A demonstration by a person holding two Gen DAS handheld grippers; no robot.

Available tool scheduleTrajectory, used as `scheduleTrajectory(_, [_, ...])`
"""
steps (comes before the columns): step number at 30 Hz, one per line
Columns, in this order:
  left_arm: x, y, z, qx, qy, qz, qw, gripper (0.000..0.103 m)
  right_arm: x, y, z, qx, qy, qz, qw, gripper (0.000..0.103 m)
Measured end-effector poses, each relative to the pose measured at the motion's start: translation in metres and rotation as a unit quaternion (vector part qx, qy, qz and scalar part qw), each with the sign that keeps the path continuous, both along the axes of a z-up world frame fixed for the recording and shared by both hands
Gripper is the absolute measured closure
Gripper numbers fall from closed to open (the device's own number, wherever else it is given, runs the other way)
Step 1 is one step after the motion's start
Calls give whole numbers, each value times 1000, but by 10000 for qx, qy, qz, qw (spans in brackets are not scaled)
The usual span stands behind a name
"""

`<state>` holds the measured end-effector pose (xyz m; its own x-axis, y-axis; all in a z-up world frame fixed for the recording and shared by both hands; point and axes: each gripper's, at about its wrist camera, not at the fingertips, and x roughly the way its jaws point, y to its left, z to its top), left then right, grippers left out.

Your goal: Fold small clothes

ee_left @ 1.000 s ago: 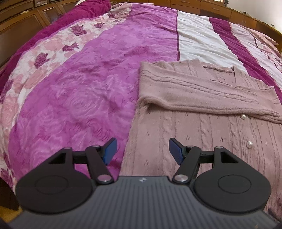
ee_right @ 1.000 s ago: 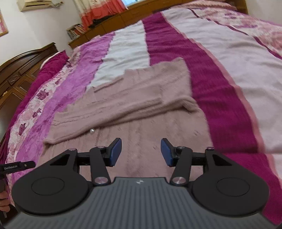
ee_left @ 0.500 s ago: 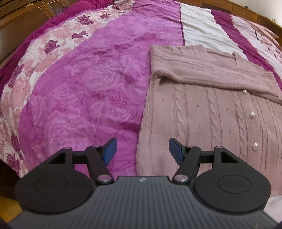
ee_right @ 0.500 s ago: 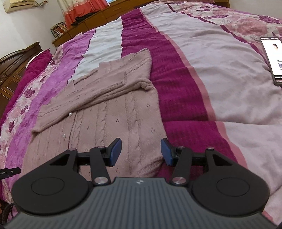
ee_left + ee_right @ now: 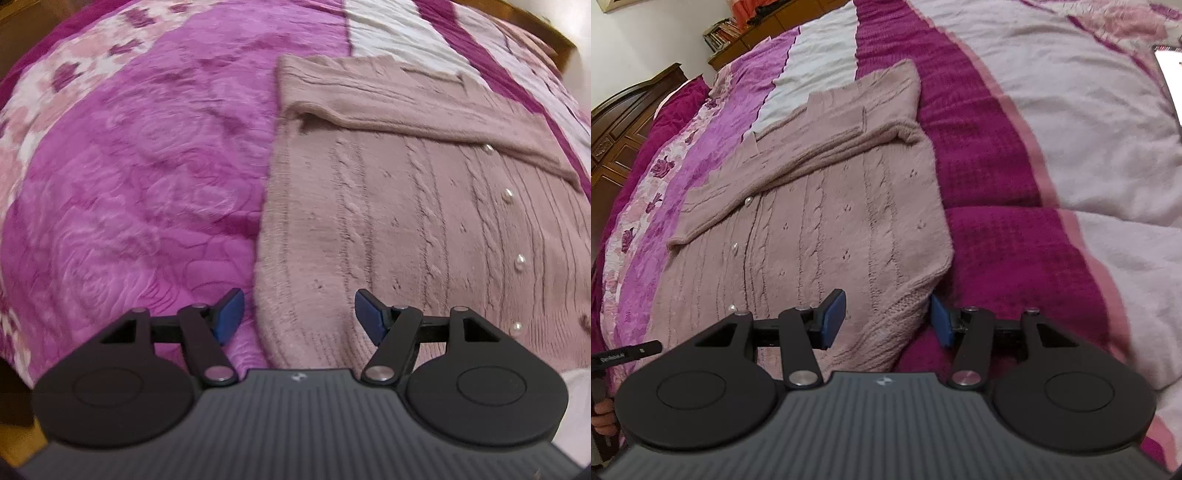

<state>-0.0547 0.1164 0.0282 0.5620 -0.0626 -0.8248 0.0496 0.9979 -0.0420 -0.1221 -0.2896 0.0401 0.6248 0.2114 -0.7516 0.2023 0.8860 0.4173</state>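
blurring softens the quilted roses on the bedspread (image 5: 140, 192) in my left view, and the lower hem of the pink cardigan (image 5: 388, 229) slips out of sight behind my own housing in both views. its far sleeve end is cut off at the right edge of the left view, and the phone (image 5: 1171, 74) at the right edge of the right view shows only as a bright sliver.

the cardigan lies flat on the bed, front up, with both sleeves folded across the chest and a row of pearl buttons (image 5: 520, 261) running down the front. the bedspread runs in stripes of magenta, white, deep crimson and pale pink. dark wooden cabinets (image 5: 617, 125) stand beyond the bed on the left of the right view, and a shelf with books (image 5: 718, 35) sits against the far wall.

my left gripper (image 5: 298, 316) has its jaws open and holds nothing, straddling the cardigan's left side edge near the hem. my right gripper (image 5: 888, 319) also has open jaws, with the hem corner on that side rising between the pads; i cannot tell whether either pad touches the knit.

only the right view shows the room, the phone, and a hand (image 5: 604, 413) on a black handle at its lower left
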Motion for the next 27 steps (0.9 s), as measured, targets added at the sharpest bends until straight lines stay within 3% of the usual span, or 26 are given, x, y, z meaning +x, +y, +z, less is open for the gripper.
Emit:
scheduleTrajectory(6, [12, -16, -9, 277, 170, -603, 9977, 34, 17, 11, -8, -79, 173, 336, 9993, 45])
scheduleTrajectory(16, [24, -16, -21, -361, 597, -1028, 9923, 34, 31, 21, -14, -353, 322, 915, 9947, 44])
scheduleTrajectory(22, [23, -24, -26, -461, 605, -1108, 9909, 34, 36, 26, -17, -447, 360, 1220, 9909, 44])
scheduleTrajectory(25, [22, -27, -26, -430, 591, -1119, 9910, 45, 36, 28, -18, -544, 333, 1280, 9897, 53])
scheduleTrajectory(27, [24, -24, -26, -485, 621, -1071, 9911, 57, 36, 26, -19, -522, 315, 1265, 9901, 67])
